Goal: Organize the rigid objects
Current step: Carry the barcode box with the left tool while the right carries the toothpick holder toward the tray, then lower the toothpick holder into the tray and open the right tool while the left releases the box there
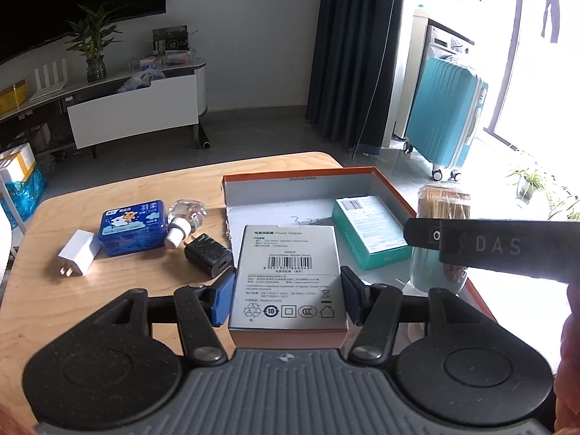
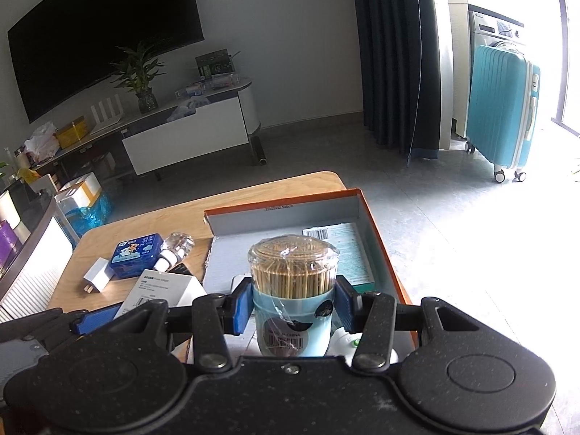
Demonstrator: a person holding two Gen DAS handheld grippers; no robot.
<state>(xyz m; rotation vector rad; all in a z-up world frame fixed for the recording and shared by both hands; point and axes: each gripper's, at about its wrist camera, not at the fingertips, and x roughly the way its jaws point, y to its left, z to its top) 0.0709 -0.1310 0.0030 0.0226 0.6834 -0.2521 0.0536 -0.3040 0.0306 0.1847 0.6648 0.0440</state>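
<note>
Two plug adapters, one white (image 1: 78,258) and one black (image 1: 209,255), two small cartons, grey (image 1: 288,272) and teal (image 1: 369,230), one blue tin (image 1: 134,227), one clear bottle (image 1: 185,219), one toothpick jar (image 2: 293,290), one orange tray (image 1: 301,177)

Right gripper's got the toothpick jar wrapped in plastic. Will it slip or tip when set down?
The toothpick jar is probably light. Its shrink wrap looks glossy, so it may slide between the fingers. Tall and round, it could tip or roll if released tilted.

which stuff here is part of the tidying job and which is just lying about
Job:
- white adapter box, in left gripper
- toothpick jar, in right gripper
- orange tray box, teal box inside
- blue tin, clear bottle, white plug, black charger

Lying about:
- suitcase
- potted plant
- TV stand
</note>
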